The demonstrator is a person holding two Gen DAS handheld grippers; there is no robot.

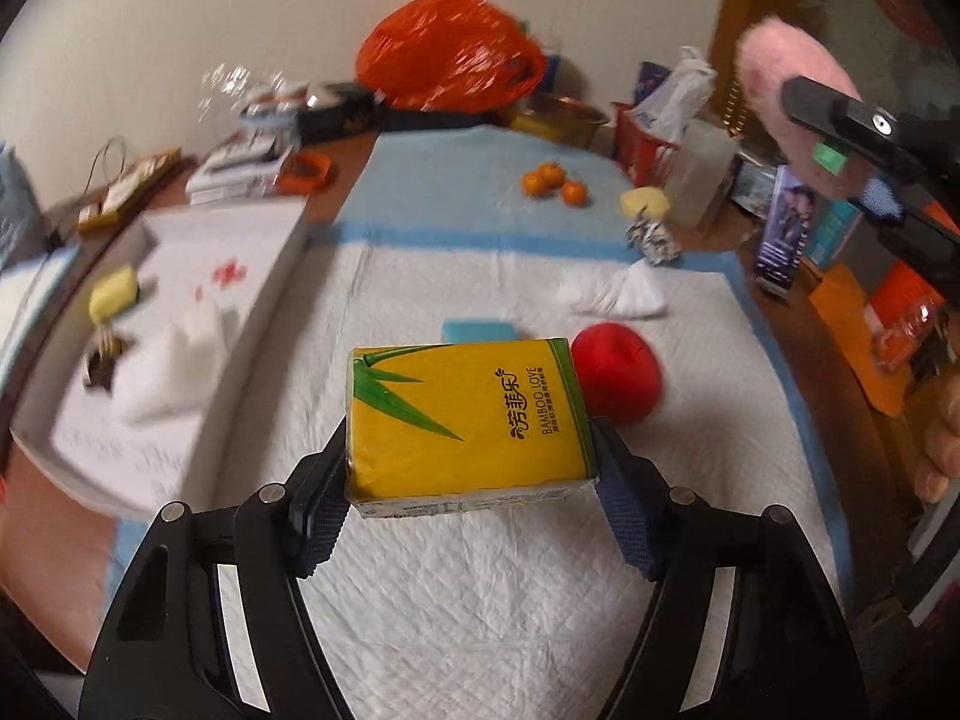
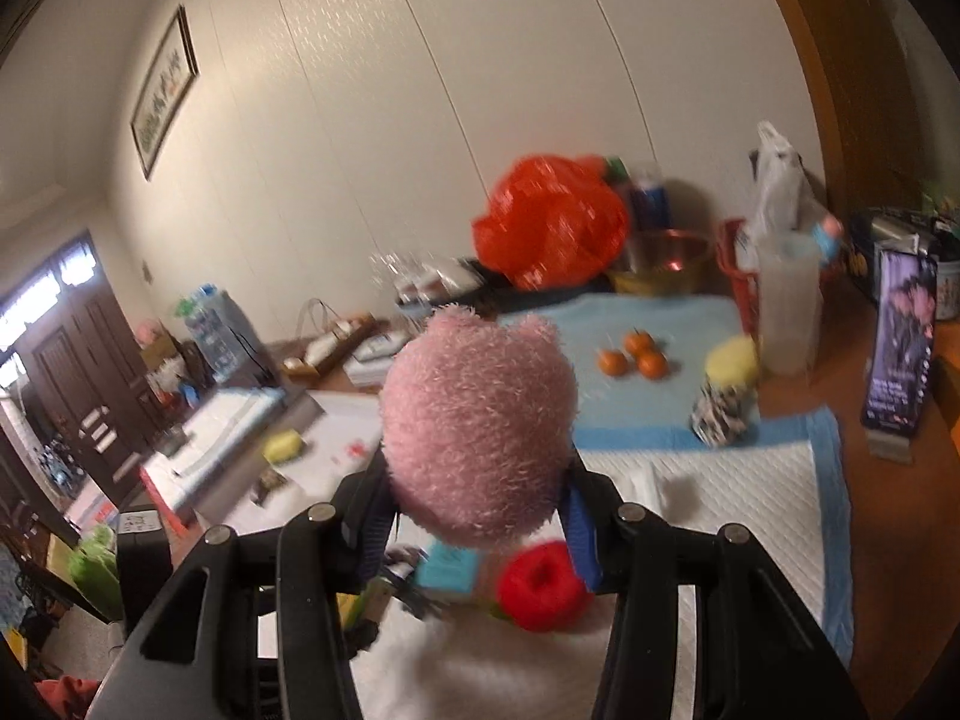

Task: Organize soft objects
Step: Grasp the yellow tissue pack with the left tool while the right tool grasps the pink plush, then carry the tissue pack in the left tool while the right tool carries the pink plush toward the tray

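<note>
Your left hand-held gripper (image 1: 471, 480) clamps the yellow tissue pack (image 1: 465, 420); your right hand-held gripper (image 2: 474, 516) grips the pink plush toy (image 2: 477, 420). Both are lifted; next, carry them left of the red plush ball (image 1: 618, 378) to the white tray (image 1: 180, 300).

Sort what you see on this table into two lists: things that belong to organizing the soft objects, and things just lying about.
Job:
- yellow tissue pack, in left tongs
- pink plush toy, in right tongs
- red plush ball
- blue sponge

Lying about:
- three oranges
- orange plastic bag
- metal bowl
</note>
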